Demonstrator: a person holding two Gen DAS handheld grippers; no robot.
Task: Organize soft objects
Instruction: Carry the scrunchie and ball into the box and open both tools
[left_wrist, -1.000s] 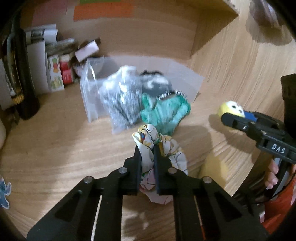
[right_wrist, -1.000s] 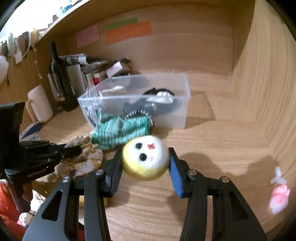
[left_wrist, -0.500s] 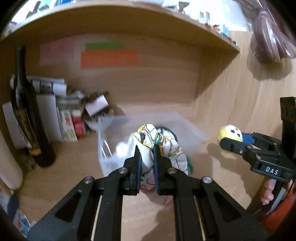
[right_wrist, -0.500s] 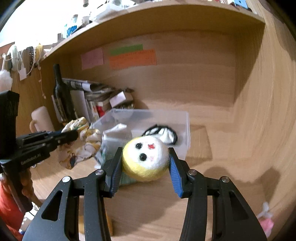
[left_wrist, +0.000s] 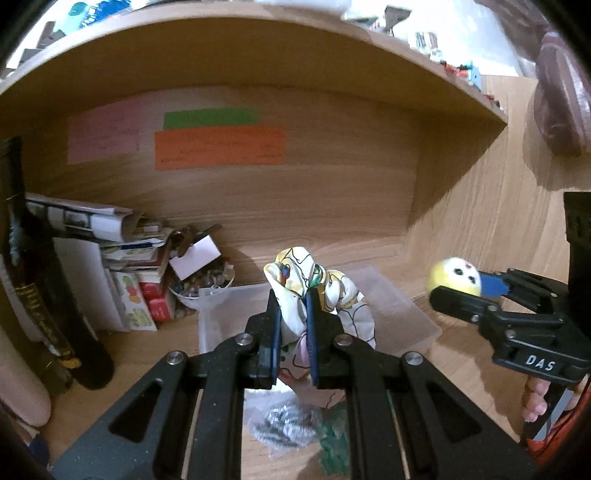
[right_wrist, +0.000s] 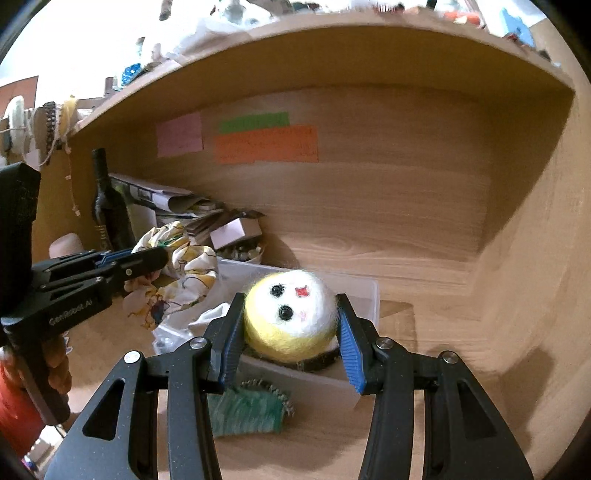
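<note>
My left gripper (left_wrist: 292, 295) is shut on a patterned white and yellow cloth (left_wrist: 332, 295) and holds it in the air above the clear plastic bin (left_wrist: 406, 317). It also shows in the right wrist view (right_wrist: 162, 258) with the cloth (right_wrist: 192, 266). My right gripper (right_wrist: 291, 306) is shut on a yellow and white felt ball with a face (right_wrist: 291, 314), held above the bin (right_wrist: 362, 291). The ball shows at the right in the left wrist view (left_wrist: 454, 280). A green knit piece (right_wrist: 247, 410) lies on the desk in front of the bin.
A dark bottle (left_wrist: 40, 295) stands at the left, with stacked papers and boxes (left_wrist: 122, 266) and a bowl of small items (left_wrist: 199, 288) behind the bin. A grey patterned bag (left_wrist: 284, 421) lies below my left gripper. A shelf (right_wrist: 332, 44) overhangs the desk.
Both grippers have risen from the desk with their objects and moved toward the bin. The cloth has lifted off the desk.
</note>
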